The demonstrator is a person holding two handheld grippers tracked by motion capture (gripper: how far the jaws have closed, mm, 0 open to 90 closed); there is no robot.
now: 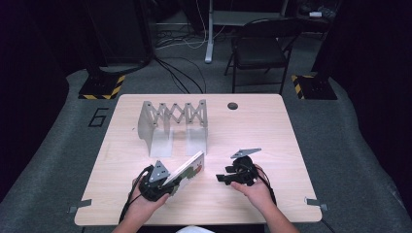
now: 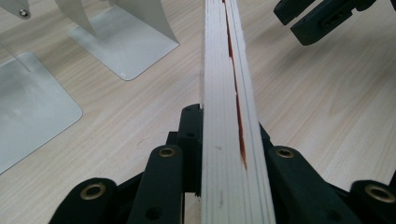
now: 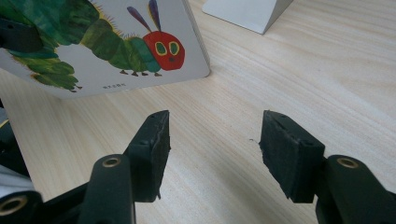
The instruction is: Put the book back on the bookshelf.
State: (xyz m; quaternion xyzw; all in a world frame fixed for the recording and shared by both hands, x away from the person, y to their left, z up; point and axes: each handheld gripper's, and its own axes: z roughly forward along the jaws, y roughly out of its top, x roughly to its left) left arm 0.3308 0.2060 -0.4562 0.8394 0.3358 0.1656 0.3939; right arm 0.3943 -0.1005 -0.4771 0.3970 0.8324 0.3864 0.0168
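Both tongs are matte black plastic with brass-coloured rivets at the joints. The left tongs (image 1: 163, 187) and right tongs (image 1: 224, 177) each carry a grey triangular plate and trail a black cable.

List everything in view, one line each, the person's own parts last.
Board book: one, white with green caterpillar cover, near table edge, held tilted in the left gripper.
Expanding metal rack: one, silver-grey, far left part of table.
Table: one, light wood.
Round hole cap: one, dark, far table edge.
Folding chair: one, black, on the floor beyond the table.
Left gripper: one, black, jaws shut on the book's edge.
Right gripper: one, black, jaws open, beside the book.
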